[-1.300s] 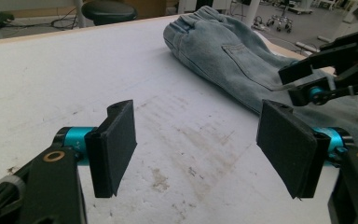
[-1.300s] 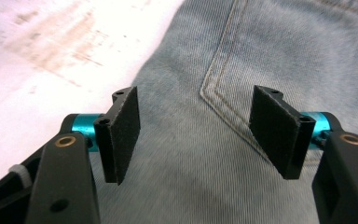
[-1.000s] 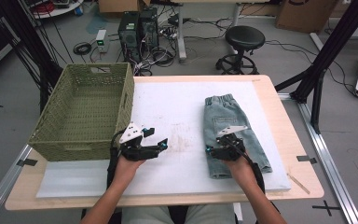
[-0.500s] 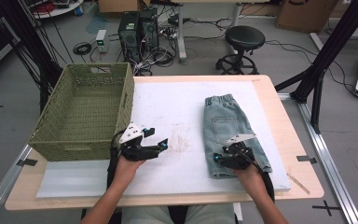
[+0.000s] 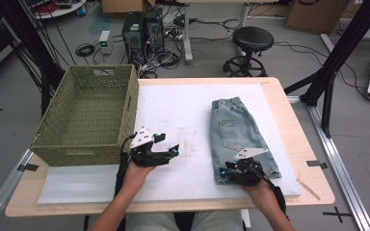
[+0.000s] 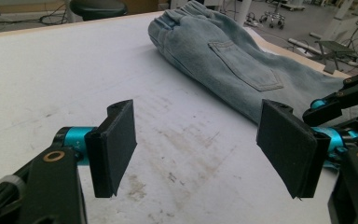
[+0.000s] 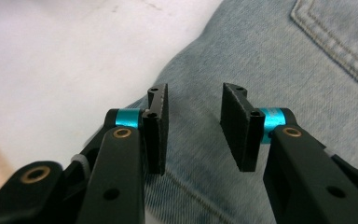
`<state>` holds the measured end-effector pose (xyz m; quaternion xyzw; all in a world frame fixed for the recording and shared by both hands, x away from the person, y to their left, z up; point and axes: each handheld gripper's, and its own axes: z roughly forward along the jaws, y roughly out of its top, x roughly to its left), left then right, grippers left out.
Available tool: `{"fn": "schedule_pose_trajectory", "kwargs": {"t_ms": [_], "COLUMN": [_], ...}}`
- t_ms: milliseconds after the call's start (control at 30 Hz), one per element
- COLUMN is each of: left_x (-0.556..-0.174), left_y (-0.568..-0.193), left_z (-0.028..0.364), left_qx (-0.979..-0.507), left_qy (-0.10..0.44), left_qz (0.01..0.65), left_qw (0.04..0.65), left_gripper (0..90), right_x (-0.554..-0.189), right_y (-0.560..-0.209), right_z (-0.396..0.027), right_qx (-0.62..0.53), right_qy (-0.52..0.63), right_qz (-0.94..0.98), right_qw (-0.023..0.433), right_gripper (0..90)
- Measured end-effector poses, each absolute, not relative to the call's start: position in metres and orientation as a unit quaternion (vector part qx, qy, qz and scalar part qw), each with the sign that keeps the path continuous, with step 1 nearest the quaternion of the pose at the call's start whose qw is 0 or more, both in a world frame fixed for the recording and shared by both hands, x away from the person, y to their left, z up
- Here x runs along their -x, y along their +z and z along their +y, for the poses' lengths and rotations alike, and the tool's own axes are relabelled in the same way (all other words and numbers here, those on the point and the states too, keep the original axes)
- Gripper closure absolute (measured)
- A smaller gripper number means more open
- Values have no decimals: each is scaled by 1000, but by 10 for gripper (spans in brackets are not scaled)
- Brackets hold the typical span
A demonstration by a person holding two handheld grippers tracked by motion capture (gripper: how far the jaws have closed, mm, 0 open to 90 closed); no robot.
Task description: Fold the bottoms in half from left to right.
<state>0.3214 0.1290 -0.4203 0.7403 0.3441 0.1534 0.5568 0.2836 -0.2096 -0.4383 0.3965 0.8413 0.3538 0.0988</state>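
Folded light-blue denim shorts [image 5: 241, 137] are lying flat on the right half of the white mat [image 5: 173, 110], waistband at the far end, hems at the near end. The right gripper [image 5: 232, 175] is sitting at the near hem of the shorts; in the right gripper view its jaws are standing partly apart, a narrow gap, denim [image 7: 261, 56] directly beneath and nothing pinched yet. The left gripper [image 6: 200, 149] is hovering over bare mat left of the shorts, jaws wide, holding nothing, pointing toward the garment. An empty green woven basket [image 5: 84, 115] is standing at the left edge of the table.

Step in hand looks like the approach to grasp the hem. Next move likely calls for the right jaws to press down and pinch a fold of denim, and for the left gripper to be moving right to the near left edge of the shorts.
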Motion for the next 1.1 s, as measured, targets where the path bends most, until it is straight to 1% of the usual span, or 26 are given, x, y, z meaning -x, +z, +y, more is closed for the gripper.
{"fn": "schedule_pose_trajectory", "kwargs": {"t_ms": [100,200,300,400,467,500,567,667,833,933,1100], "left_x": [-322,-323,-323,-325,-326,-326,-328,-330,-333,-334,-335], "left_y": [-421,-421,-421,-421,-420,-420,-419,-419,-420,-419,-418], "left_z": [127,127,126,125,123,122,119,114,108,106,104], "left_qx": [-741,-739,-739,-736,-734,-734,-736,-735,-737,-736,-733], "left_qy": [152,151,153,152,152,150,150,147,144,142,141], "left_qz": [345,348,349,353,354,354,352,352,352,353,356], "left_qw": [556,557,556,557,559,559,559,561,559,561,562], "left_gripper": [284,284,284,284,284,284,284,284,284,284,284], "right_x": [-280,-279,-279,-282,-285,-287,-291,-291,-277,-272,-267], "right_y": [-434,-437,-430,-421,-420,-420,-424,-433,-438,-435,-432], "right_z": [-215,-215,-224,-252,-273,-282,-296,-313,-327,-329,-337], "right_qx": [-396,-395,-394,-426,-457,-465,-479,-497,-488,-479,-481], "right_qy": [373,361,378,388,363,346,314,284,293,290,291], "right_qz": [834,840,832,807,794,793,794,794,799,806,800], "right_qw": [96,91,95,127,170,189,204,207,195,193,211], "right_gripper": [617,617,578,581,604,631,650,682,748,754,755]}}
